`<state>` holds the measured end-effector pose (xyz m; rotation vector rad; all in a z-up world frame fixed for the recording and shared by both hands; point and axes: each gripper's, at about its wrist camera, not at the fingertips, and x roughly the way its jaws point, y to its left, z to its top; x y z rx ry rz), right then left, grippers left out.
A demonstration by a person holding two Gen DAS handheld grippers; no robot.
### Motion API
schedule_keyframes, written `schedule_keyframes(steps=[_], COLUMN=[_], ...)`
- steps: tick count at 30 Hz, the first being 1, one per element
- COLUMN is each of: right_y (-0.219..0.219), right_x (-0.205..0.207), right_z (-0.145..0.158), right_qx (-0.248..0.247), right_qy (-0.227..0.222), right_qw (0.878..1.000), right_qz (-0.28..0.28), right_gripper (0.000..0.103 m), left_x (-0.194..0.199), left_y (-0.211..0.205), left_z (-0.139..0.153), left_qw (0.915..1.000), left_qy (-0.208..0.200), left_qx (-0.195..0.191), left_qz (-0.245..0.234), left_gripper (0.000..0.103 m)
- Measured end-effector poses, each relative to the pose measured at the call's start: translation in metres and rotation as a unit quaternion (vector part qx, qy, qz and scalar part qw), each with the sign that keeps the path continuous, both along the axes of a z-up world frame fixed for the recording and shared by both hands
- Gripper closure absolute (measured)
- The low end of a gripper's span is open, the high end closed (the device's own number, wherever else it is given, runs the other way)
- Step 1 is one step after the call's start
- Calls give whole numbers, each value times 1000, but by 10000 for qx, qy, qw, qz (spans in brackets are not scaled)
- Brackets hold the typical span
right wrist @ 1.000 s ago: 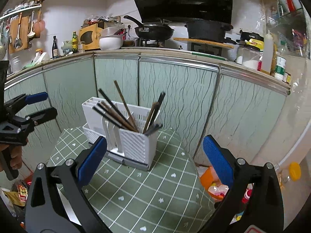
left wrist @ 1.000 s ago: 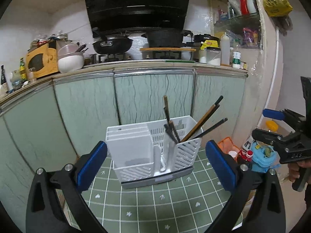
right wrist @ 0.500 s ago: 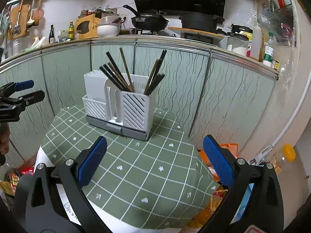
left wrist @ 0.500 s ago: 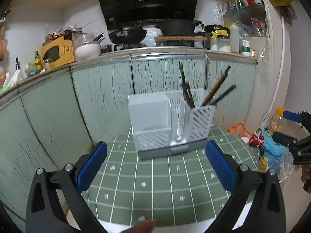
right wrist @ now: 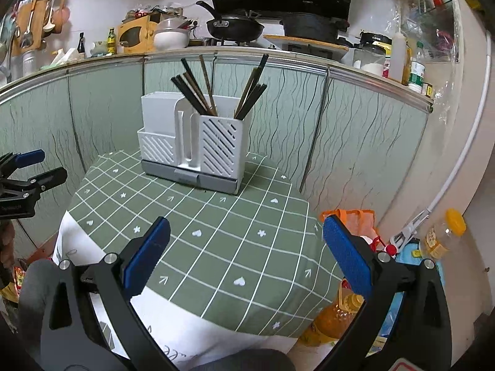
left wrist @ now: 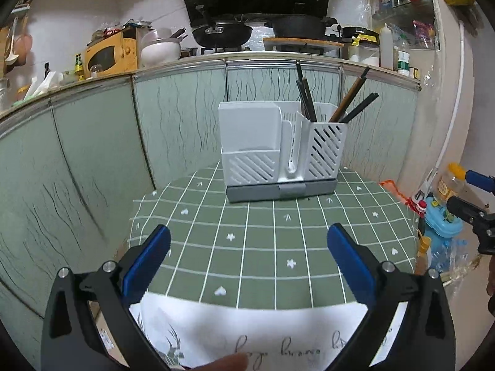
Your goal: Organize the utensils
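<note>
A white plastic utensil caddy (left wrist: 280, 148) stands upright on a grey drip tray at the far side of a small table, straight ahead of the left gripper (left wrist: 247, 258) and ahead and slightly left of the right gripper (right wrist: 246, 245). Its slatted compartment, nearer the right gripper, holds dark and brown chopsticks (right wrist: 198, 88) in two fanned bunches, one leaning left and one leaning right; the tall solid-walled compartment beside it shows nothing above its rim. A narrow looped divider separates the two.

Both grippers hang above the near edge of the table with blue-padded fingers spread wide and nothing between them, well apart from the caddy. Each appears at the margin of the other's view.

The table wears a green tablecloth (left wrist: 278, 241) gridded in white lines with small hearts, arrows and flowers, laid over a white cloth (left wrist: 247, 334) printed with script and a deer figure. Behind the caddy runs a curved counter fronted with pale green wavy-patterned cabinet doors (left wrist: 179, 117). On it sit a black wok (right wrist: 235, 27) on a gas hob, a black pot, a white bowl and a yellow microwave (left wrist: 108, 55) beneath a black range hood. Right of the right gripper, on the floor, lie an orange bag (right wrist: 352, 219) and a yellow-capped bottle (right wrist: 445, 235).
</note>
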<state>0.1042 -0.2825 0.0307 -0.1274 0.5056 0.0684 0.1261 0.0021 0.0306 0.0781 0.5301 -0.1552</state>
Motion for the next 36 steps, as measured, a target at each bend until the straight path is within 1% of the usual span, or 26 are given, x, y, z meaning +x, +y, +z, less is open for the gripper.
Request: schedule_keyframes(steps=[4, 8, 16, 25, 36], right_y=[3, 4, 7, 9, 10], right_x=[-5, -8, -9, -13, -13], right_z=[-9, -19, -31, -33, -34], right_qx=[59, 109, 124, 237, 237], right_qy=[84, 183, 310, 310, 320], right_qw=[9999, 9998, 9994, 9992, 9992], right_qz=[43, 52, 63, 104, 95], right_gripper=[8, 8, 8, 8, 8], left_x=[-10, -14, -18, -20, -26], left_y=[2, 2, -1, -5, -10], left_z=[-7, -11, -14, -19, -26], left_qw=[10000, 9997, 9996, 9994, 9992], left_qy=[-37, 32, 105, 248, 360], left_qx=[41, 105, 154, 147, 172], left_qz=[80, 234, 221, 186, 75], left_gripper=[4, 4, 4, 4, 4])
